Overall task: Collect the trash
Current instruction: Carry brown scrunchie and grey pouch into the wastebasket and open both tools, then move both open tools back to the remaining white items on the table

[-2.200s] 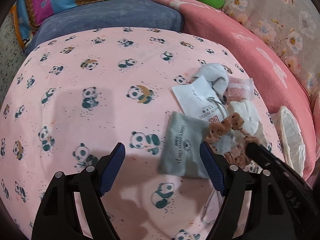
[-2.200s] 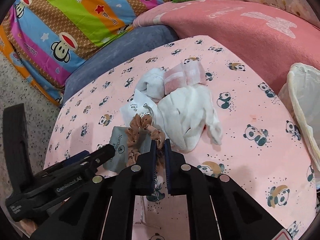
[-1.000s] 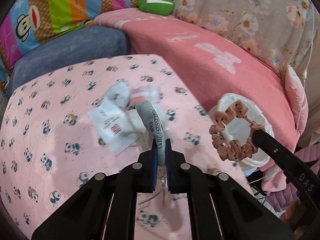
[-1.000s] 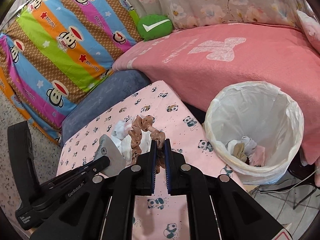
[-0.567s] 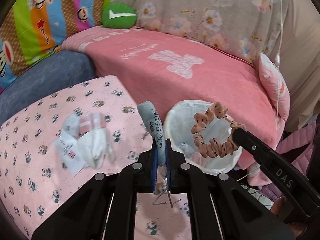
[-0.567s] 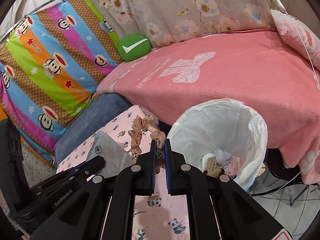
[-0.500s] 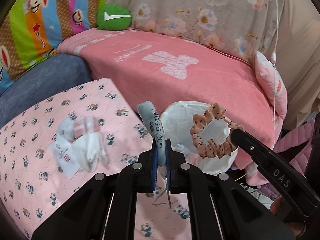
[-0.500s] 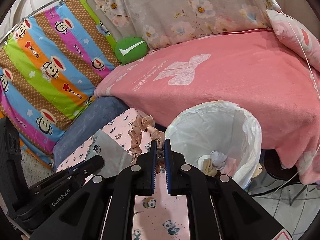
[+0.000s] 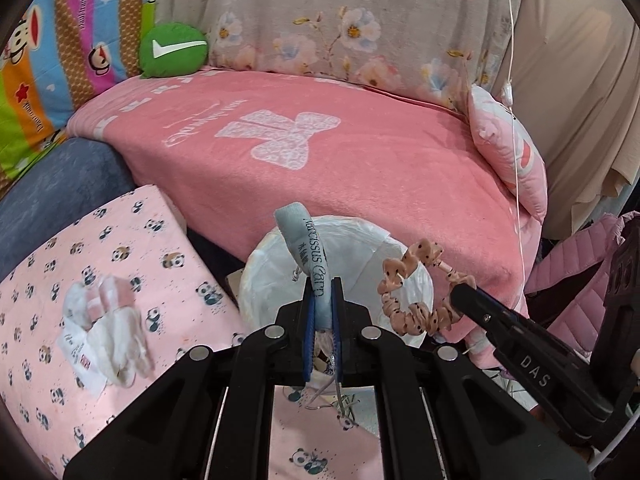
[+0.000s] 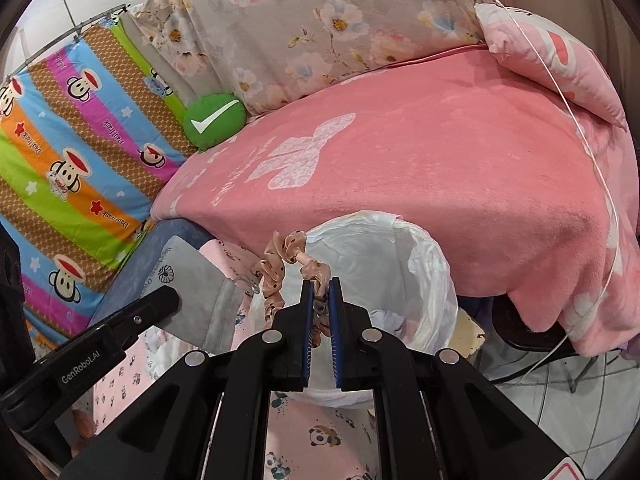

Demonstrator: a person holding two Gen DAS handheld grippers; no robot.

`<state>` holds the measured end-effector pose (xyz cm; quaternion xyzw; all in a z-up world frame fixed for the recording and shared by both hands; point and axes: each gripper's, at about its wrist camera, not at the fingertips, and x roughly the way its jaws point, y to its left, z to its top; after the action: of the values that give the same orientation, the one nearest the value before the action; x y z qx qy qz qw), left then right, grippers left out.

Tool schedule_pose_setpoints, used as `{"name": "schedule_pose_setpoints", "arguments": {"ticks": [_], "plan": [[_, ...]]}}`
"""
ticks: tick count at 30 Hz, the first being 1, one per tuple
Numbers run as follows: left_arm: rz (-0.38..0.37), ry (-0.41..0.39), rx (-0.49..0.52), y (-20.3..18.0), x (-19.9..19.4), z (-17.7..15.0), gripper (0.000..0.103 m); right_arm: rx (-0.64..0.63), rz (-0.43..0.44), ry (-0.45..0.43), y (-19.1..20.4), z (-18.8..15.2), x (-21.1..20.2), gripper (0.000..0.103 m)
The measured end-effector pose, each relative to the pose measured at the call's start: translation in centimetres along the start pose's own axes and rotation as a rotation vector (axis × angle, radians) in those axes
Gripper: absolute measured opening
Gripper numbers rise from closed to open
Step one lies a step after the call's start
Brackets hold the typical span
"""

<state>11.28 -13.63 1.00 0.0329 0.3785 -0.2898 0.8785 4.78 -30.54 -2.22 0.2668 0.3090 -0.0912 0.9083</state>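
Trash items are hanging from both of my grippers above the round bin lined with a white plastic bag (image 10: 432,280), which is standing on the floor just beside the corner of the pink panda-print surface (image 9: 132,240). My left gripper (image 9: 322,320) is clenching a grey fabric pouch with dark lettering (image 9: 306,248), which is rising upright from between the blue pads over the bin's near rim. My right gripper (image 10: 320,312) is pinching a peach polka-dot fabric scrunchie (image 10: 288,260), its loop arching up and leftward over the bin's opening. Crumpled scraps are lying in the bin's bottom (image 10: 388,316). White crumpled tissues and a pink-striped packet (image 9: 108,312) are lying on a white printed sachet near the panda-print surface's edge nearest the bin. Behind the bin, a pink blanket (image 9: 340,160) is covering the sofa.
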Motion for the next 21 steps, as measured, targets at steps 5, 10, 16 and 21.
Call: {"name": "schedule_pose_setpoints", "arguments": {"ticks": [5, 10, 16, 21], "plan": [[-0.020, 0.020, 0.005, -0.6, 1.2, 0.5, 0.009, 0.008, -0.016, 0.007, -1.3, 0.5, 0.7, 0.010], [-0.016, 0.044, 0.015, -1.0, 2.1, 0.8, 0.012, 0.006, -0.023, 0.011, -1.4, 0.6, 1.2, 0.013], [0.049, -0.003, -0.017, -0.3, 1.5, 0.8, 0.067, -0.002, -0.028, 0.013, -0.9, 0.4, 1.9, 0.022], [0.068, -0.007, -0.028, 0.4, 1.3, 1.0, 0.068, -0.012, -0.026, 0.014, -0.4, 0.3, 2.0, 0.029]]}}
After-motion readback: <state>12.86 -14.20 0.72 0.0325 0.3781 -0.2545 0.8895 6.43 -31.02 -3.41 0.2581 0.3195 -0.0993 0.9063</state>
